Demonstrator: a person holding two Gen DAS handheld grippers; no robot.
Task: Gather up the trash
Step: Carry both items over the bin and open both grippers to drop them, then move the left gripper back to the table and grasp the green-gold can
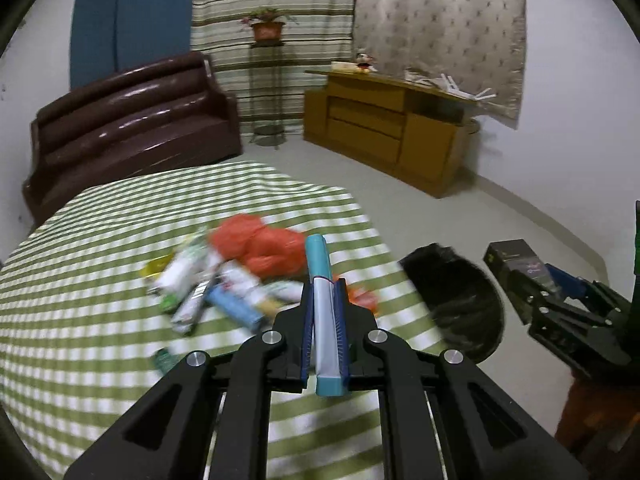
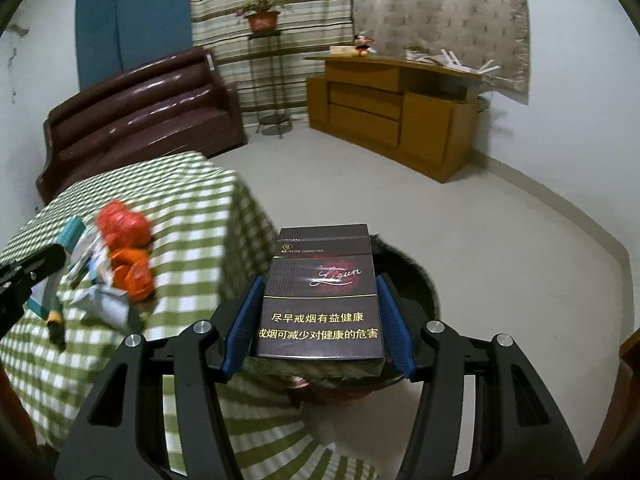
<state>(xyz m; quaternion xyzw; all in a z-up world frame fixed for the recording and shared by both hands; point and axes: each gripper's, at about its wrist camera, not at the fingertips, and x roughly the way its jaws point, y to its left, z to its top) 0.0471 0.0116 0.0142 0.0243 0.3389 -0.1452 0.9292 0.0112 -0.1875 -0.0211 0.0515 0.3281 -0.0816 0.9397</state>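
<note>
The checked table [image 1: 100,340] carried the trash pile [image 1: 224,280], and the black-lined bin [image 1: 460,304] stood just beside its edge. Over that bin the right gripper [image 2: 320,320] clamped a dark cigarette pack [image 2: 324,292] by its long sides: light, stiff, probably crushable. Above the table, the left gripper [image 1: 324,320] pinched a slim teal-capped box [image 1: 326,312] lengthwise, likely light and rigid.

A home living room: brown leather sofa [image 1: 132,120] at left, wooden sideboard [image 1: 384,128] at right, curtains [image 1: 276,8] behind.
</note>
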